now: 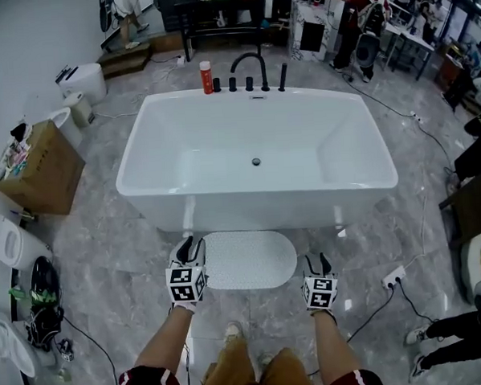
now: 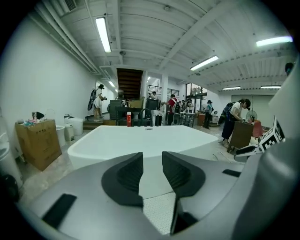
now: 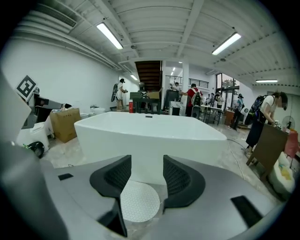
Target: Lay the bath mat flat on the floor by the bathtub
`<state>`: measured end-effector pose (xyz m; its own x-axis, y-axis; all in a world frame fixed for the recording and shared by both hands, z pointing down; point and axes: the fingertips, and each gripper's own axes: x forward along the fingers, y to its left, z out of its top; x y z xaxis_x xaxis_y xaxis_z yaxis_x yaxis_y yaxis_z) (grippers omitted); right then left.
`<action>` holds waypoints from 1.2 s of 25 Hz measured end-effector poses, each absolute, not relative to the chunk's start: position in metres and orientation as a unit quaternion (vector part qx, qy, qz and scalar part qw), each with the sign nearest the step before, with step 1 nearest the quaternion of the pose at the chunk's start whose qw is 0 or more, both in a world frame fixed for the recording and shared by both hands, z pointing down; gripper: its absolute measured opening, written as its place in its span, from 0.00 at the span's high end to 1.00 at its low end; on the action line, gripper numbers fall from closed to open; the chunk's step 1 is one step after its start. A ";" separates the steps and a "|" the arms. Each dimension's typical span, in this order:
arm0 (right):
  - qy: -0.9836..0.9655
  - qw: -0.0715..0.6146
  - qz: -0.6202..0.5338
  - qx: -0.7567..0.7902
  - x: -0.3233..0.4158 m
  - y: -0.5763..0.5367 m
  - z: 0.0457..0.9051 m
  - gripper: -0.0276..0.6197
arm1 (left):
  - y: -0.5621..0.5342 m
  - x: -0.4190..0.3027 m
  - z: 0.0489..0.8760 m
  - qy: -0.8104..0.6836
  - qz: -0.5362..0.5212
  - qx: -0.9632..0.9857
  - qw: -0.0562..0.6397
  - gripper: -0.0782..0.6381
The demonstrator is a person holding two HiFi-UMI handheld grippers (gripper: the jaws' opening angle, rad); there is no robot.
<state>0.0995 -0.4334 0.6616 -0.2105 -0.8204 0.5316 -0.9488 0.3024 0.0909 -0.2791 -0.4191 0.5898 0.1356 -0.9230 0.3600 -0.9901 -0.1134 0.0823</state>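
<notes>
The white dotted bath mat [image 1: 248, 259] lies flat on the marble floor right in front of the white bathtub [image 1: 255, 159]. My left gripper [image 1: 190, 251] hangs in the air over the mat's left end, open with nothing between its jaws. My right gripper [image 1: 317, 264] hovers just past the mat's right end, also open and empty. In the left gripper view the mat [image 2: 161, 211] shows below the jaws with the tub [image 2: 140, 140] beyond. In the right gripper view the mat's rounded end [image 3: 138, 202] lies on the floor under the open jaws.
A black faucet [image 1: 250, 66] and a red bottle [image 1: 206, 77] stand at the tub's far rim. A cardboard box [image 1: 38, 170] and toilets [image 1: 6, 240] line the left wall. A power strip with cable [image 1: 392, 278] lies on the floor at right. People stand in the background.
</notes>
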 end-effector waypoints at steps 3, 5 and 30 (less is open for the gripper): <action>-0.770 0.241 0.125 0.577 0.102 -0.424 0.603 0.60 | -0.406 -0.270 0.530 -0.647 0.111 0.741 0.141 0.70; -0.769 0.233 0.123 0.582 0.105 -0.422 0.570 0.60 | -0.402 -0.266 0.494 -0.648 0.105 0.743 0.131 0.70; -0.784 0.102 0.128 0.599 0.184 -0.296 0.331 0.61 | -0.258 -0.188 0.285 -0.665 0.008 0.743 0.084 0.70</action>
